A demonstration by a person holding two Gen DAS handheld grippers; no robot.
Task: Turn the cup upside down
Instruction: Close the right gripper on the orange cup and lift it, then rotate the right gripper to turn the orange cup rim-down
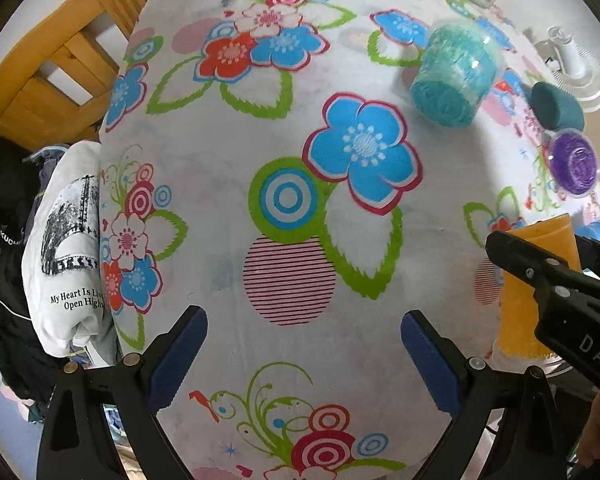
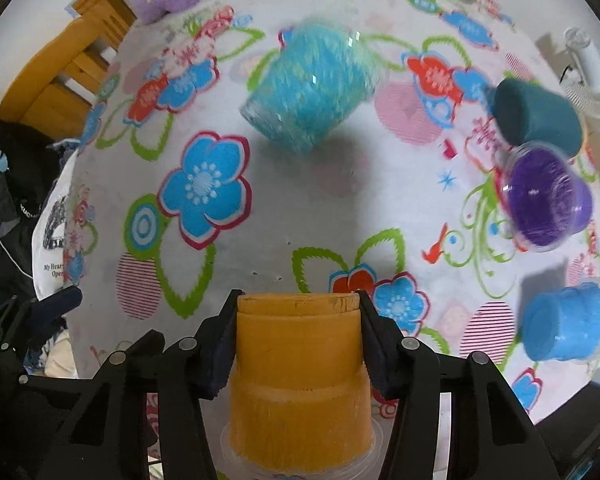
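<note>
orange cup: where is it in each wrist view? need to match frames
Left wrist: orange cup at right edge, partly behind the right gripper.
Right wrist: orange cup bottom centre, clamped by the right gripper.
Shared landmark: teal glitter cup.

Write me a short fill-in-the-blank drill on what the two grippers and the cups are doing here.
1. The right gripper is shut on the ____ cup.
2. The left gripper holds ____ between its open fingers.
3. The cup nearest the white fan base is dark ____.
4. The tablecloth is printed with ____.

Missing words: orange; nothing; teal; flowers
</note>
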